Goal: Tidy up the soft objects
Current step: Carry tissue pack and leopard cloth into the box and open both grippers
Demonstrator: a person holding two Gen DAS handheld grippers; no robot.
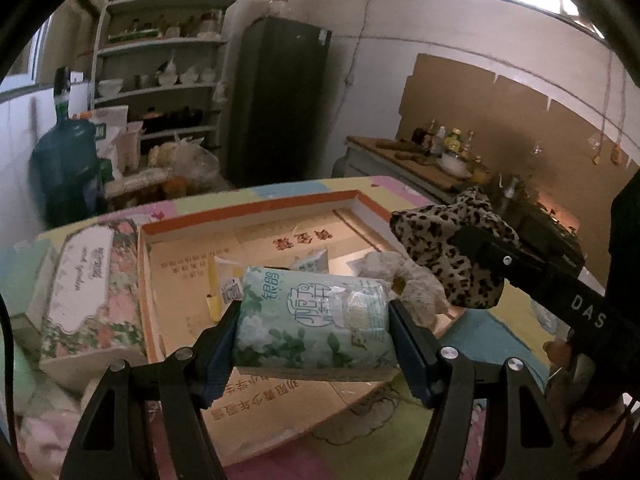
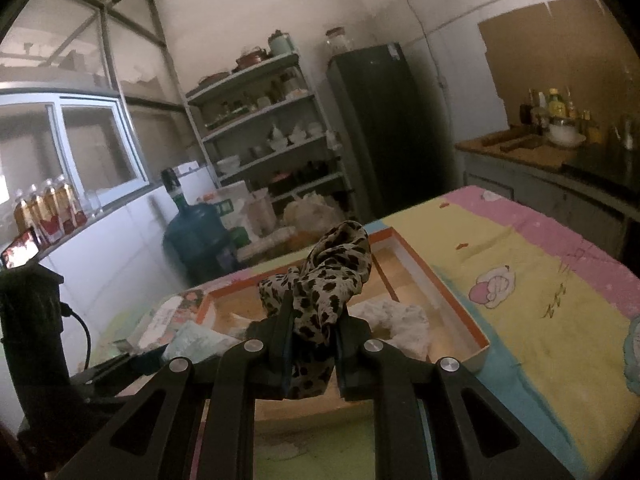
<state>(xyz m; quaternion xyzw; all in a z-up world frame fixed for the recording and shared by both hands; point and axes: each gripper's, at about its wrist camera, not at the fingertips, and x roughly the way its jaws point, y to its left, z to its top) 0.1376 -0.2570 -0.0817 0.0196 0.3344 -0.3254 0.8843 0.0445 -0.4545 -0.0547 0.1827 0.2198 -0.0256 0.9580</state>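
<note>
Two grippers, each holding a soft item over the table.

Left wrist view: left gripper (image 1: 314,332) has its fingers spread about the width of a green floral tissue pack (image 1: 314,320) and pressed against the pack's two ends. The pack hangs above the orange-rimmed cardboard box (image 1: 248,210), over its near half. Inside the box, at 12 o'clock from the pack, lie a small yellow-edged packet (image 1: 220,280) and another small pack; a grey-white plush toy (image 1: 416,284) lies at 2 o'clock, at the box's right side. The right gripper enters from 3 o'clock carrying a leopard-print cloth (image 1: 448,248). A flowered box (image 1: 88,280) sits just beside the cardboard box at 9 o'clock.

Right wrist view: right gripper (image 2: 312,344) has its fingers nearly together, pinching the leopard-print cloth, which bunches upward toward 12 o'clock above the box. Pastel tablecloth (image 2: 532,308) extends toward 3 o'clock.
</note>
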